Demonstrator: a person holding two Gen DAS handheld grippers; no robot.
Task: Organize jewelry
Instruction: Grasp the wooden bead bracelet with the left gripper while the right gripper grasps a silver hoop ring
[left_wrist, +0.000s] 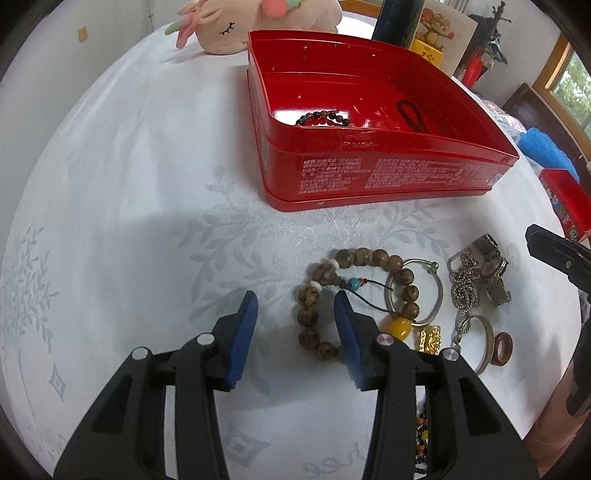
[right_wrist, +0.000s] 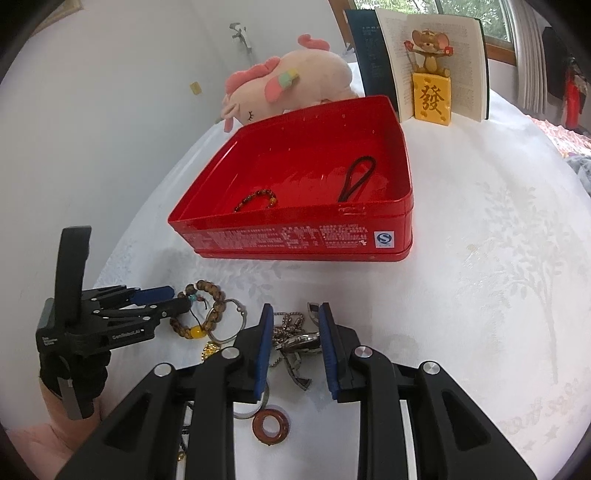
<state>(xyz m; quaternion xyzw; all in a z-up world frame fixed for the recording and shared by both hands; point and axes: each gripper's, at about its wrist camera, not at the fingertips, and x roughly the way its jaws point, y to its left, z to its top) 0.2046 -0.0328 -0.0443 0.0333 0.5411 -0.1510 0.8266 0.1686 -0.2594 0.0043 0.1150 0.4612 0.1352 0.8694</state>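
A red tin box (left_wrist: 369, 177) (right_wrist: 295, 240) stands on the white tablecloth. It holds a small bead bracelet (left_wrist: 325, 118) and a black cord loop (right_wrist: 356, 177). In front of it lie a brown bead bracelet (left_wrist: 369, 256), a silver bangle (left_wrist: 437, 291), a gold charm (left_wrist: 430, 338), a chain (left_wrist: 463, 280), a metal watch (left_wrist: 493, 266) and a brown ring (right_wrist: 271, 424). My left gripper (left_wrist: 295, 299) is open low over the brown bracelet, whose left side lies between the pads untouched. My right gripper (right_wrist: 295, 308) is open above the watch (right_wrist: 299, 338) and chain.
A pink plush toy (right_wrist: 295, 81) lies behind the box. An open book with a mouse figure (right_wrist: 432, 74) stands at the back right. Another red box (left_wrist: 565, 203) sits near the table's right edge. A dark bead strand (left_wrist: 421, 439) lies under the left gripper.
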